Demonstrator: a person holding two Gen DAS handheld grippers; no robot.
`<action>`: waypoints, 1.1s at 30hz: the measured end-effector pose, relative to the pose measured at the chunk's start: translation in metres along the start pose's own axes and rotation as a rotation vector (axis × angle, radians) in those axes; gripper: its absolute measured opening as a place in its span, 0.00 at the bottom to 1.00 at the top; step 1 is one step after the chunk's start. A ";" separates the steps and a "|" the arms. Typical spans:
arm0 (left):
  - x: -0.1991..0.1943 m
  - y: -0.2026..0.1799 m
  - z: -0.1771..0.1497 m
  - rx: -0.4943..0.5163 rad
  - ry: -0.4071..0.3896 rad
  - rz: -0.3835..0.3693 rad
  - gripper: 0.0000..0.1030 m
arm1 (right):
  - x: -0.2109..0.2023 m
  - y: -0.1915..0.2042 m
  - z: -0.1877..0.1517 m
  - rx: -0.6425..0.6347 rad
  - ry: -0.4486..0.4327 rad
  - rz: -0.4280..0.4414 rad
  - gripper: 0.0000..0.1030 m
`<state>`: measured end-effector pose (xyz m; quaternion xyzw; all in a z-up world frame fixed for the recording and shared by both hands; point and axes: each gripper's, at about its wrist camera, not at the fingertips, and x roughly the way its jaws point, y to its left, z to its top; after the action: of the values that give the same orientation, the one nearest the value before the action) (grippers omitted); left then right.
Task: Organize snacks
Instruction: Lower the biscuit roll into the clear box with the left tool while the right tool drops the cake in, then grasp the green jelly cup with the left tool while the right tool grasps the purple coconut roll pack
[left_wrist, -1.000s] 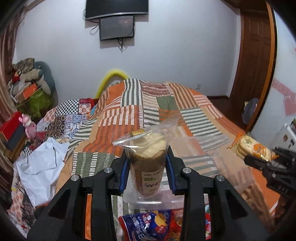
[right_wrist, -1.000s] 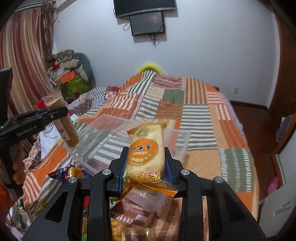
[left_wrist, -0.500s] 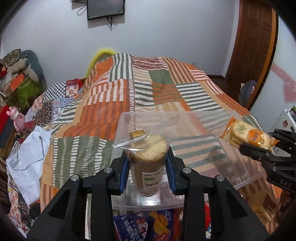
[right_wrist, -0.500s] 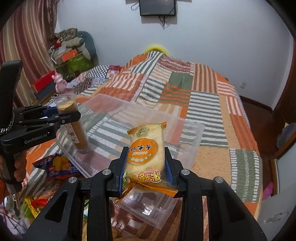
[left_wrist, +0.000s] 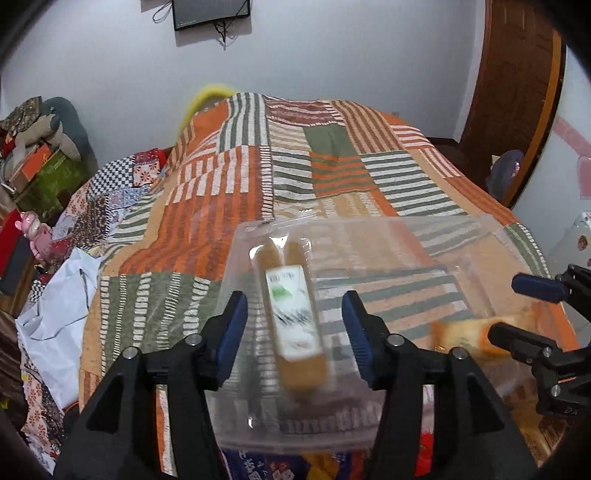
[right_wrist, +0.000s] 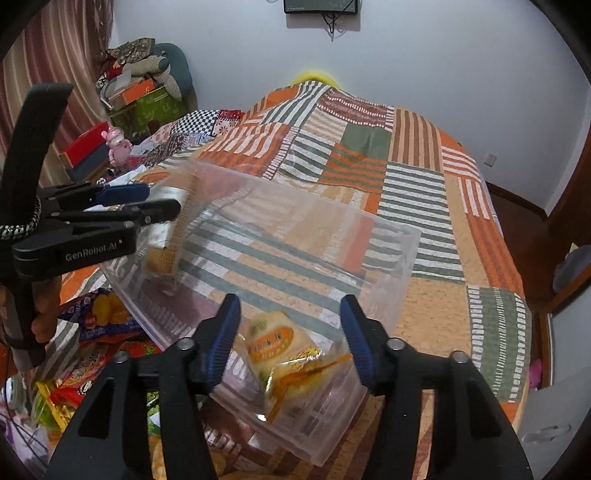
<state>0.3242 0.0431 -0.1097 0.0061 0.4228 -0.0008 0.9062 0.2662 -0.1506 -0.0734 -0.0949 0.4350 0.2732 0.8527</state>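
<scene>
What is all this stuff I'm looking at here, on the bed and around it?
Bin: one, clear plastic, on the bed.
Biscuit roll: one, tan with a white label, blurred, in the bin's left end.
Cake pack: one, yellow and orange, blurred, in the bin's right end.
Snack bags: several, red, blue and yellow, on the bed beside the bin.
Quilt: one, orange, green and white patchwork, covering the bed.
Screen: one, black, on the wall.
Toy: one, pink, left of the bed.
Left tongs: black with blue pads, just opened, biscuit roll loose between them.
Right tongs: same colours, just opened over the cake pack.
</scene>
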 end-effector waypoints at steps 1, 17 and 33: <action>-0.001 -0.001 -0.001 0.006 -0.001 0.000 0.52 | -0.002 0.000 0.000 -0.001 -0.007 -0.003 0.54; -0.090 -0.001 -0.039 0.008 -0.099 -0.035 0.71 | -0.062 0.011 -0.015 0.014 -0.134 -0.041 0.60; -0.172 0.003 -0.127 0.012 -0.130 -0.048 0.86 | -0.131 0.042 -0.075 0.063 -0.227 -0.037 0.77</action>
<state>0.1165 0.0469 -0.0590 0.0013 0.3631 -0.0257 0.9314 0.1292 -0.1963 -0.0115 -0.0445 0.3421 0.2528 0.9039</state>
